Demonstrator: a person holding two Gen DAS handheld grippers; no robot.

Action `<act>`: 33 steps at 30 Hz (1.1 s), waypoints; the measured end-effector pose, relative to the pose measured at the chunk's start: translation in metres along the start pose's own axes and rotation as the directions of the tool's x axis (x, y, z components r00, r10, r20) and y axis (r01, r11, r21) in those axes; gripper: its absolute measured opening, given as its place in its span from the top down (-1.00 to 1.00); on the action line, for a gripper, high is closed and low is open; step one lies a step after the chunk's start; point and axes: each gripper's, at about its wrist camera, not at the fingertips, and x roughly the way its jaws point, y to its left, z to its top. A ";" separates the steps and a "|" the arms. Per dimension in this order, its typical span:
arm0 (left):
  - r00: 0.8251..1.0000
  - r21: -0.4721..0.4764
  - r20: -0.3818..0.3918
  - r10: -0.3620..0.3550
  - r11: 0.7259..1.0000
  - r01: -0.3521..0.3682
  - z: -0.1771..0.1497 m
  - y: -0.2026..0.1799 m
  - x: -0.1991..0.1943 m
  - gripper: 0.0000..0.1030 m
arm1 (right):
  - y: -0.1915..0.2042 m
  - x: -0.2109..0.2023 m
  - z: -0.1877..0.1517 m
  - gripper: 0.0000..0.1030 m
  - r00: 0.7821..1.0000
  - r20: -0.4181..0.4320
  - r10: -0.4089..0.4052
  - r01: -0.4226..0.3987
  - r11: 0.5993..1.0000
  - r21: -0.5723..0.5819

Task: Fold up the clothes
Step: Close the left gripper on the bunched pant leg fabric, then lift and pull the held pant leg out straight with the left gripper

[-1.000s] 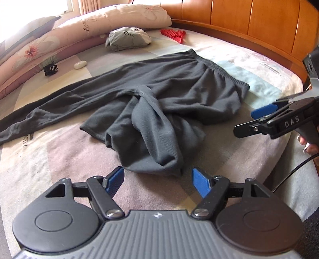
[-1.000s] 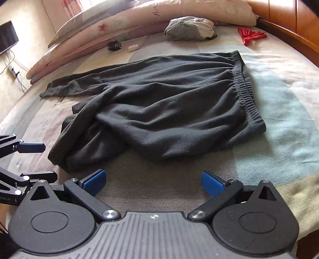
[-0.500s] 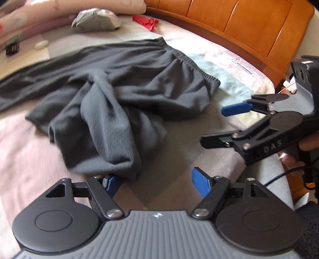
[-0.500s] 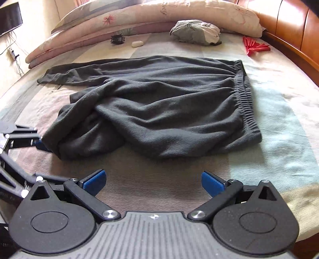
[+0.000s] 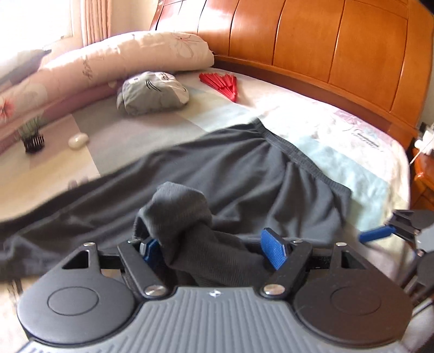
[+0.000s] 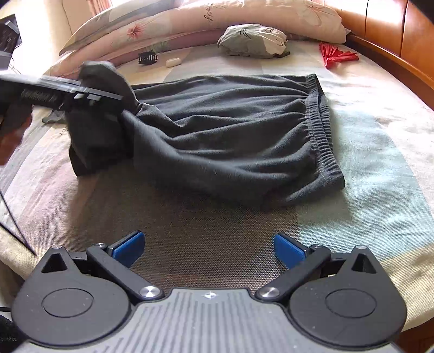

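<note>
Dark grey knit trousers (image 6: 230, 135) lie across the patchwork bed (image 6: 379, 163); the left gripper (image 5: 214, 245) lifts a leg bunched between its jaws at nine o'clock. The right gripper (image 6: 207, 245) hovers, jaws spread.

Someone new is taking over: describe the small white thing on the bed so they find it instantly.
Start at the long floral pillow along the bed's far edge. Just before it, left of the grey bundle, lies the white oval object, beside a black hair claw: the only pale, smooth, pebble-like item there.
</note>
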 end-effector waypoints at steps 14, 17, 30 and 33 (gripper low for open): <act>0.984 -0.162 -0.176 -0.019 0.987 -0.010 0.032 0.046 0.097 -0.47 | 0.003 -0.005 -0.002 -1.00 1.000 0.001 0.003 -0.003 1.000 0.005; 0.988 -0.137 -0.152 -0.022 0.991 0.001 0.032 0.042 0.077 -0.47 | 0.006 -0.007 -0.002 -1.00 1.000 0.004 0.007 -0.007 1.000 0.000; 0.996 -0.031 -0.077 0.055 0.998 -0.057 -0.022 0.024 -0.039 -0.49 | 0.029 -0.021 -0.004 -1.00 0.999 0.030 0.043 -0.041 0.998 -0.054; 0.991 -0.031 -0.106 0.078 0.996 -0.082 -0.051 0.017 -0.044 -0.49 | 0.032 -0.022 -0.005 -1.00 0.999 0.026 0.046 -0.044 0.997 -0.060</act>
